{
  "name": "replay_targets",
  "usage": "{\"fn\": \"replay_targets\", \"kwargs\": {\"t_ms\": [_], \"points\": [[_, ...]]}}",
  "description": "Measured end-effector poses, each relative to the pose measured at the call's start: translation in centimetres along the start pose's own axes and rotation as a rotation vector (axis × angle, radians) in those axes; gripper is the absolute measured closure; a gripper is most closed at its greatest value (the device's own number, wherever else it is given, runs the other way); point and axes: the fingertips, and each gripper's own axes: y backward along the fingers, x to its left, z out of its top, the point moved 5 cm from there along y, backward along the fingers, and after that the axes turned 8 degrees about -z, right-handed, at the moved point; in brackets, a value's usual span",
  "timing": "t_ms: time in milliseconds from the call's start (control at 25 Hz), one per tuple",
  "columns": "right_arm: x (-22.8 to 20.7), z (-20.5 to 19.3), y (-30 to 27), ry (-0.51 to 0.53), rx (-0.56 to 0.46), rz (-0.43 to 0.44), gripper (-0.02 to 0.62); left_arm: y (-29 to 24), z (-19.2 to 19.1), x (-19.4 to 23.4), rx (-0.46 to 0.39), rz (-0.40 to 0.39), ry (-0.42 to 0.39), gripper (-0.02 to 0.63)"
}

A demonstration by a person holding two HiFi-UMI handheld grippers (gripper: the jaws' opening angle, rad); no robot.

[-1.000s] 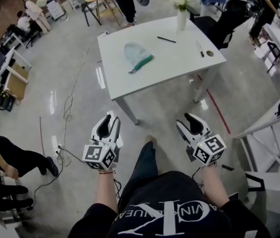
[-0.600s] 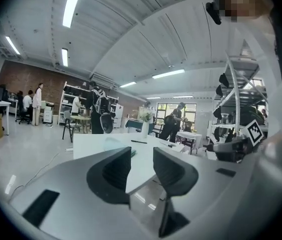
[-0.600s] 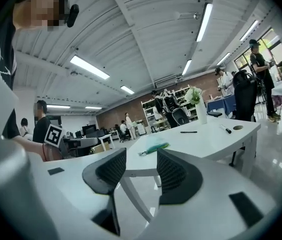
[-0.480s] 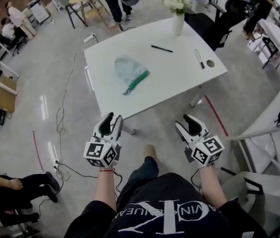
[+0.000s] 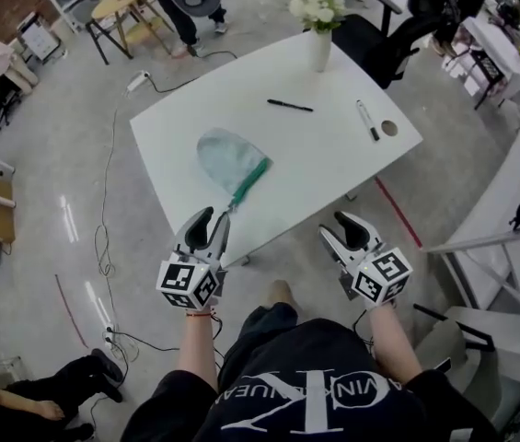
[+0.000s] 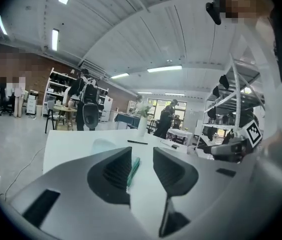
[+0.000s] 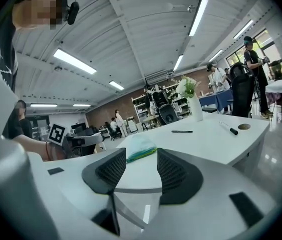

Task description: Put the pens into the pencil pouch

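Observation:
A translucent pencil pouch [image 5: 227, 159] with a green zip edge lies on the white table [image 5: 186, 118], towards its near left side. A black pen [image 5: 290, 106] lies farther back, and a marker [image 5: 367, 120] lies near the right end beside a small round cap [image 5: 389, 128]. My left gripper [image 5: 206, 227] hangs open at the table's near edge, just short of the pouch [image 6: 131, 166]. My right gripper [image 5: 337, 229] is open too, in front of the near edge, with the pouch [image 7: 140, 148], the pen [image 7: 181, 131] and the marker [image 7: 229, 128] ahead of it. Neither holds anything.
A white vase of flowers [image 5: 318, 26] stands at the table's far edge. Black office chairs [image 5: 384, 35] stand behind it, and a cable [image 5: 108, 201] trails over the floor at left. Another white table [image 5: 508, 247] and a shelf frame are at right. People stand and sit around the room.
The table has come much closer in the head view. Both grippers have advanced towards its near edge, still open and empty.

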Motion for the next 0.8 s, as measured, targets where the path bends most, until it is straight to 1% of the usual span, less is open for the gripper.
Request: {"fn": "replay_targets", "kwargs": {"t_ms": [80, 280, 440, 600, 800], "points": [[-0.3, 0.5, -1.2, 0.015, 0.003, -0.006, 0.39, -1.1, 0.1, 1.2, 0.002, -0.012, -0.001, 0.479], [-1.1, 0.6, -3.0, 0.041, 0.05, -0.012, 0.387, -2.9, -1.2, 2.9, 0.032, -0.016, 0.039, 0.479], [-2.5, 0.9, -5.1, 0.045, 0.067, 0.007, 0.387, -4.2, -1.7, 3.6, 0.063, -0.018, 0.026, 0.476], [-3.6, 1.4, -8.5, 0.072, 0.119, 0.069, 0.387, -4.9, -1.4, 5.5, 0.056, 0.043, 0.06, 0.474], [-6.1, 3.2, -13.0, 0.124, 0.182, 0.152, 0.385, -6.3, 0.8, 7.6, 0.011, 0.146, 0.081, 0.474]]}}
